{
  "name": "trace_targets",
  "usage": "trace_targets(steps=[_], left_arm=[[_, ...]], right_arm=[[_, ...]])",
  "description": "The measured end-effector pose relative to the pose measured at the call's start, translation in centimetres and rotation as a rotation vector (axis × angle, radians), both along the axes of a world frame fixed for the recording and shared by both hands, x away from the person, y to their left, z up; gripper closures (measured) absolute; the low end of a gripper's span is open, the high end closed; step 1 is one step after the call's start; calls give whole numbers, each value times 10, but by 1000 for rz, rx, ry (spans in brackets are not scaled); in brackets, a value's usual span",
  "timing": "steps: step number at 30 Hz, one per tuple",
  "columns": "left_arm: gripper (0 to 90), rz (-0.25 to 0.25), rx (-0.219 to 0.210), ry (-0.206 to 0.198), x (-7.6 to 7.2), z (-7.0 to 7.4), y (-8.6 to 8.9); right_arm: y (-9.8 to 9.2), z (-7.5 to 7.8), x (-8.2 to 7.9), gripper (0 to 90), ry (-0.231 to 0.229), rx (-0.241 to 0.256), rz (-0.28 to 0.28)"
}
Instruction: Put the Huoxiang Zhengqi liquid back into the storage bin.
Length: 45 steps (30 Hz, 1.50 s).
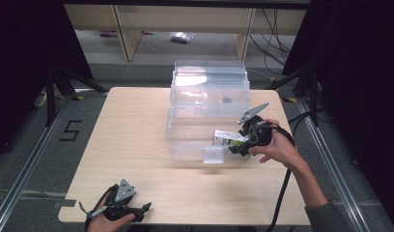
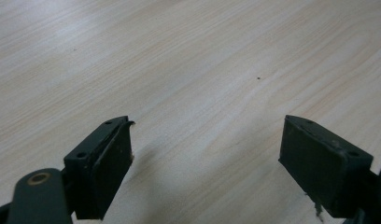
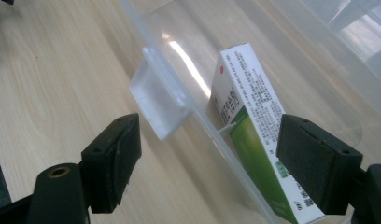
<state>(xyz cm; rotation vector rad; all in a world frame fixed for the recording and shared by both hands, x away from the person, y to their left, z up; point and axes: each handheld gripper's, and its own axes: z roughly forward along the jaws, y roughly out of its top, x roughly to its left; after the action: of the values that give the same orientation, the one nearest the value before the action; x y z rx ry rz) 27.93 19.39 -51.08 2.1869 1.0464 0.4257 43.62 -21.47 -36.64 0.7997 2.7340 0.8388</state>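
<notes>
Light wood table [image 1: 137,145] on a grey floor with dark curtains at both sides, pretty plain setup. Closest to the person, the left gripper [image 1: 146,207] sits low at the near edge of the table, held in the left hand [image 1: 108,223]. From the left gripper view its jaws are spread wide with just bare wood grain between them, so it's holding nothing.

Further in, the right gripper [image 1: 232,150] is up by the near right corner of a clear plastic bin [image 1: 185,145], held in the right hand [image 1: 277,147]. Its jaws are wide apart too. In the right gripper view they straddle the bin's front wall, one jaw outside near the clear latch tab [image 3: 156,100], the other over the inside.

A white and green box [image 3: 247,126] with small print leans tilted inside the bin, against that front wall, right by the far jaw. Can't tell if the jaw actually touches it.

Behind that, the bin's open lid [image 1: 209,79] stands at the back, and wooden shelf legs [image 1: 127,34] show on the floor beyond the table.
</notes>
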Motion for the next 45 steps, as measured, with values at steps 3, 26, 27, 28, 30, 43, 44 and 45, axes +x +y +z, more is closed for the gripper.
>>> trace_targets(steps=[3, 26, 27, 28, 30, 43, 44, 45], left_arm=[[163, 6, -5, -3, 0, -1, -1], [164, -3, 4, -3, 0, 0, 0], [164, -3, 4, -3, 0, 0, 0], [164, -3, 4, -3, 0, 0, 0], [164, 10, -6, -11, 0, -1, -1], [164, 5, -4, -6, 0, 0, -1], [164, 4, 1, -8, 0, 0, -1], [164, 9, -4, -11, 0, -1, -1]], right_arm=[[0, -3, -4, 228, 0, -2, 15], [5, -23, -41, 223, -42, 47, 34], [5, -25, -44, 223, -46, 53, 26], [5, -25, -46, 222, -39, 59, 15], [6, -29, -50, 223, -51, 71, 28], [12, -44, -65, 222, -40, 83, 70], [11, -45, -69, 222, -32, 81, 44], [12, -47, -71, 221, -29, 99, 45]])
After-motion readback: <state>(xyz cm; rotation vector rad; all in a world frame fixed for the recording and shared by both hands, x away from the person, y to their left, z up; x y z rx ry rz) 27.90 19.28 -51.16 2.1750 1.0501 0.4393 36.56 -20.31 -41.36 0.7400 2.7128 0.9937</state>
